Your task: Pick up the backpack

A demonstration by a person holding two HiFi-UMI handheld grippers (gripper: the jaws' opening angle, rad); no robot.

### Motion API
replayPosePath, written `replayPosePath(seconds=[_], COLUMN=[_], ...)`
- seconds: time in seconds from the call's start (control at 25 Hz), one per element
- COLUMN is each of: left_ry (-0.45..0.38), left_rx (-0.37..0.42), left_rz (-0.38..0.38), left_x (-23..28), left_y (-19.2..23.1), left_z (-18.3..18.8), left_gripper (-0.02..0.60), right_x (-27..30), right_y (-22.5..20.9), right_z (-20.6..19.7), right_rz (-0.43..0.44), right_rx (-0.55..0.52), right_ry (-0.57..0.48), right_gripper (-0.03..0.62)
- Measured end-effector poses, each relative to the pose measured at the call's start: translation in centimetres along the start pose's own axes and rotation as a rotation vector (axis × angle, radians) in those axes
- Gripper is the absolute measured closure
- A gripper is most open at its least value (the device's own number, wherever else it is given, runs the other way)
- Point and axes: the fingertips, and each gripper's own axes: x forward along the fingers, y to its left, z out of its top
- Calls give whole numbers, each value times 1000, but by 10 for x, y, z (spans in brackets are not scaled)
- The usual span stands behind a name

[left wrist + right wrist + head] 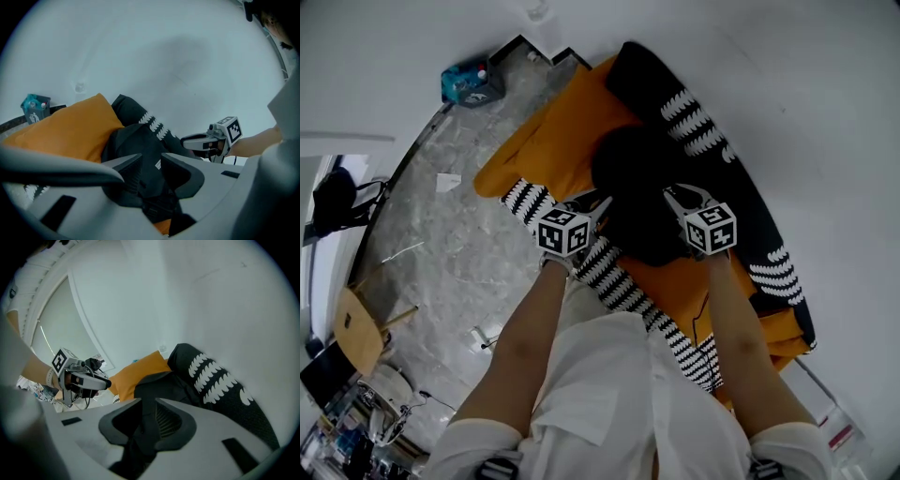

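Note:
A black backpack point(636, 192) lies on orange bedding point(548, 141) over a couch, beside a black cushion with white marks point(703, 122). My left gripper point(598, 208) sits at the backpack's left side and my right gripper point(682, 197) at its right side. In the left gripper view the left gripper point(151, 161) stands open, and the backpack's point(140, 140) black fabric shows in the gap. In the right gripper view the right gripper point(147, 405) is narrowly open, with a dark fold of the backpack point(164, 383) running between the jaws. Each gripper also sees the other one across the backpack.
A striped black-and-white cloth point(619, 277) hangs over the couch's front edge. On the grey marble floor point(459, 244) stands a teal box point(469, 82) by the wall. A wooden chair point(356, 328) and a dark bag point(333, 202) are at the far left.

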Motion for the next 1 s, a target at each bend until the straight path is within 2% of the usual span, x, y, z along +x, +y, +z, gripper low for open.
replayPosePath(seconds=[0.32, 1.0], left_ry=[83, 184], left_rx=[-13, -56], left_rz=[33, 173], left_x=[27, 71], left_y=[24, 75], left_z=[-14, -28], left_gripper=[392, 344], right_x=[29, 88], right_y=[-19, -86], right_z=[-3, 21], right_rz=[7, -51], right_rx=[-77, -229], right_ry=[101, 228], right_gripper=[445, 313])
